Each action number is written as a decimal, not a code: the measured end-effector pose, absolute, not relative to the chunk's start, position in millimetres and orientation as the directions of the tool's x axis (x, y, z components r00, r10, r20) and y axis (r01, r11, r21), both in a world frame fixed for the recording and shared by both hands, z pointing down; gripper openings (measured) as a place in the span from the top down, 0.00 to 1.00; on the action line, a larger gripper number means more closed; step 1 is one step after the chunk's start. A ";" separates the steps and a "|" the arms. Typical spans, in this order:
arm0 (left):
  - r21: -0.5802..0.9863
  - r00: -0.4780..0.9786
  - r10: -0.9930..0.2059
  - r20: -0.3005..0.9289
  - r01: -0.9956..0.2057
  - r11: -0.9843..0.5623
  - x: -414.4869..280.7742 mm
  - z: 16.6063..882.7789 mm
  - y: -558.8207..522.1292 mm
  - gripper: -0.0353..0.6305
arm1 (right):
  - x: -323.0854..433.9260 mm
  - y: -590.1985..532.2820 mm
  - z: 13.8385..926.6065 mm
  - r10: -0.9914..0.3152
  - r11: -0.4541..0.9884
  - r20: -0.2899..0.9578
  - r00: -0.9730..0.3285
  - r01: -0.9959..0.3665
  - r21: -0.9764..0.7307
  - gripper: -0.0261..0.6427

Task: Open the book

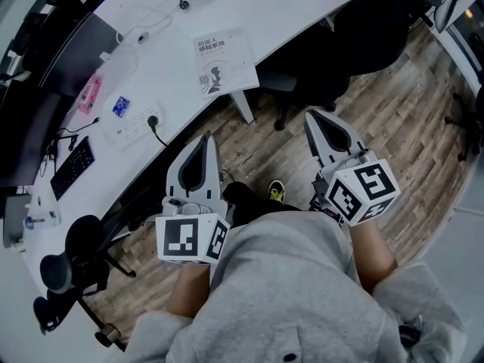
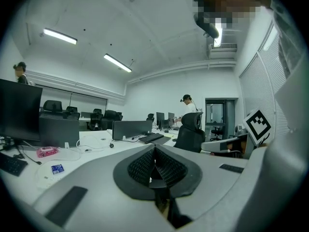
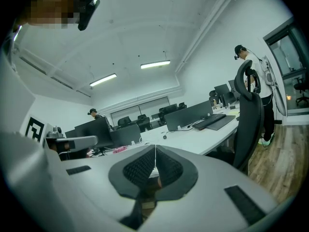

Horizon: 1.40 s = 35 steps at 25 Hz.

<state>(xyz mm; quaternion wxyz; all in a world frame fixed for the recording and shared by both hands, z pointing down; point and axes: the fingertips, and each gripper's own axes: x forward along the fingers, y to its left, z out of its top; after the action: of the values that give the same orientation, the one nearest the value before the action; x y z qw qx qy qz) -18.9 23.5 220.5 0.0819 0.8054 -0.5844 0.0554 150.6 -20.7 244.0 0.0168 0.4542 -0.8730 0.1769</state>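
The book [image 1: 224,60] lies closed on the white desk [image 1: 249,10], its pale cover with a drawing facing up. Both grippers hover over the wooden floor, short of the desk's edge and apart from the book. My left gripper [image 1: 205,138] points toward the desk below and left of the book; its pads meet in the left gripper view [image 2: 154,151] with nothing between them. My right gripper [image 1: 312,115] is to the right of the book, also shut and empty, as the right gripper view [image 3: 155,151] shows.
On the desk's left part lie a power strip [image 1: 138,124], a blue card [image 1: 121,107], a pink item [image 1: 89,94] and a keyboard [image 1: 72,166]. A dark office chair [image 1: 378,13] stands by the desk, another [image 1: 72,267] at lower left. A person [image 2: 188,105] stands far off.
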 end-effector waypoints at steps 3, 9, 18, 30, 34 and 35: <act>0.059 0.300 -0.935 0.189 -0.954 -0.294 -19.1 220.9 23.3 0.94 | 152.5 -19.9 246.4 -0.783 0.527 0.191 -0.592 -0.795 -0.300 0.92; 0.051 0.285 -0.939 0.193 -0.959 -0.280 -22.7 220.8 21.7 0.94 | 148.2 -22.1 249.1 -0.774 0.534 0.187 -0.605 -0.783 -0.320 0.92; 0.050 0.283 -0.941 0.186 -0.959 -0.278 -36.9 225.1 2.1 0.94 | 132.8 -38.6 251.3 -0.768 0.540 0.188 -0.612 -0.777 -0.322 0.92; 0.077 0.294 -0.930 0.220 -0.956 -0.284 -57.7 243.3 -43.4 0.94 | 111.6 -81.4 263.9 -0.757 0.531 0.231 -0.611 -0.782 -0.326 0.92; 0.094 0.299 -0.922 0.244 -0.954 -0.284 -66.0 256.1 -61.3 0.94 | 101.6 -94.8 273.3 -0.742 0.533 0.246 -0.623 -0.772 -0.345 0.92; 0.100 0.300 -0.920 0.251 -0.954 -0.284 -67.7 259.9 -66.0 0.94 | 99.7 -98.2 277.0 -0.740 0.529 0.253 -0.624 -0.771 -0.355 0.92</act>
<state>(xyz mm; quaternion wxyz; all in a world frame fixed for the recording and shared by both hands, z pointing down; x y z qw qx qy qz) -67.7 -66.0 259.9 0.1157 0.7979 -0.5871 0.0722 99.7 -98.2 277.0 0.0354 0.4323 -0.8736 0.2204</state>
